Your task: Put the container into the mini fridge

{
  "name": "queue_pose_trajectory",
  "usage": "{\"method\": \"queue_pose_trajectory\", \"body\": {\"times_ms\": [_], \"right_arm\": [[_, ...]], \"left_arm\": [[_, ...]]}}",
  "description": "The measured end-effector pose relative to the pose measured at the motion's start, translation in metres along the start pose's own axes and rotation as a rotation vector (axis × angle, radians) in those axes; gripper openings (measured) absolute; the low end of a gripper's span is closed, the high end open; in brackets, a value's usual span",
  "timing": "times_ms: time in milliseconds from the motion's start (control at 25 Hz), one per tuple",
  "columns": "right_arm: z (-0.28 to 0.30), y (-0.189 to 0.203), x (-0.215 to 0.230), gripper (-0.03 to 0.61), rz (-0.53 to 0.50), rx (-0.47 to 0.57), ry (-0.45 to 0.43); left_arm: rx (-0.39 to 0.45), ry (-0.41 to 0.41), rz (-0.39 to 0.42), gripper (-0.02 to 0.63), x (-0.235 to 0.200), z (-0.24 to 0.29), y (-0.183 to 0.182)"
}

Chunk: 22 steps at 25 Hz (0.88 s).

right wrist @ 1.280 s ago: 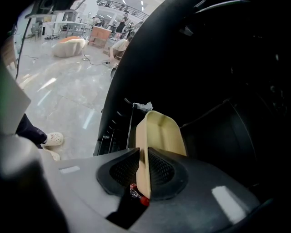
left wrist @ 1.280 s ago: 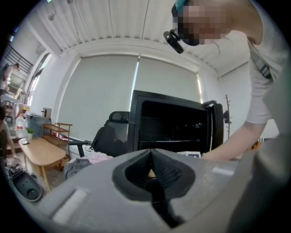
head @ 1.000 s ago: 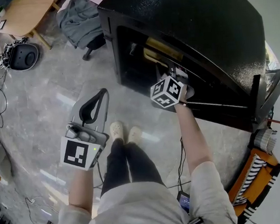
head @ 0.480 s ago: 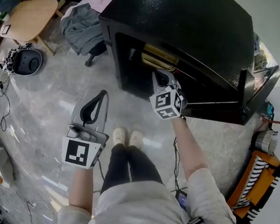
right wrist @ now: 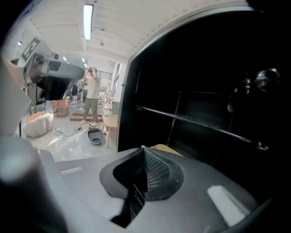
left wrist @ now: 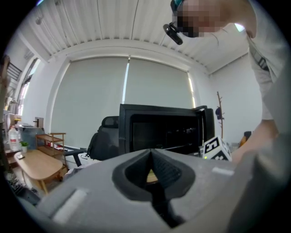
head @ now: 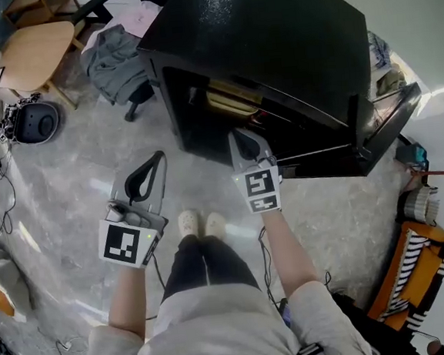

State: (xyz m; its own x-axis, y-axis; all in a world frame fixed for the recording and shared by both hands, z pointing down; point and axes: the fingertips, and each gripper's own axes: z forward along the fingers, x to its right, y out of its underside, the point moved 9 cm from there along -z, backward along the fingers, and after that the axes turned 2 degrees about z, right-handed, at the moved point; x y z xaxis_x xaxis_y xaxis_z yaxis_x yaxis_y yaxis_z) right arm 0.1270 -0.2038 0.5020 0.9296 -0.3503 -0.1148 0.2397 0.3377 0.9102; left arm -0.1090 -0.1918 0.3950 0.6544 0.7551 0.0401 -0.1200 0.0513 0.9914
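Note:
The black mini fridge point(head: 271, 29) stands open, its door point(head: 391, 119) swung out to the right. A flat yellowish container point(head: 231, 102) lies inside on a shelf; its edge point(right wrist: 167, 149) shows just beyond my right jaws. My right gripper point(head: 238, 136) is shut and empty, its tip at the front of the fridge opening. My left gripper point(head: 157, 157) is also shut and empty, held over the floor to the left of the fridge. In the left gripper view the fridge point(left wrist: 163, 129) is ahead, with the left gripper point(left wrist: 151, 151) pointing at it.
A wooden table point(head: 37, 46), a chair draped with grey cloth point(head: 114, 47) and a round black device point(head: 35, 119) with cables stand to the left. An orange and black object point(head: 412, 272) is at the right. A person point(right wrist: 92, 93) stands far off.
My right gripper has drawn back out of the fridge opening toward the person, empty. The left gripper has hardly moved. The head view has shifted, showing more of the fridge top.

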Motion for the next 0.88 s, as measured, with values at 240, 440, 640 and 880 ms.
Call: {"method": "queue_pose_trajectory", "body": {"times_ms": [240, 440, 640, 880], "right_arm": [[-0.04, -0.015, -0.01, -0.003, 0.074, 0.058, 0.031], [-0.07, -0.03, -0.016, -0.003, 0.11, 0.105, 0.042], [-0.104, -0.045, -0.027, -0.003, 0.114, 0.144, 0.047], [-0.137, -0.061, -0.037, -0.003, 0.103, 0.177, 0.046]], "left_arm": [[0.01, 0.028, 0.006, 0.002, 0.007, -0.007, -0.012], [0.021, 0.048, 0.01, 0.002, 0.014, -0.012, -0.024], [0.025, 0.059, 0.019, 0.002, 0.025, -0.022, -0.037], [0.036, 0.066, 0.036, 0.002, 0.034, -0.032, -0.052]]}}
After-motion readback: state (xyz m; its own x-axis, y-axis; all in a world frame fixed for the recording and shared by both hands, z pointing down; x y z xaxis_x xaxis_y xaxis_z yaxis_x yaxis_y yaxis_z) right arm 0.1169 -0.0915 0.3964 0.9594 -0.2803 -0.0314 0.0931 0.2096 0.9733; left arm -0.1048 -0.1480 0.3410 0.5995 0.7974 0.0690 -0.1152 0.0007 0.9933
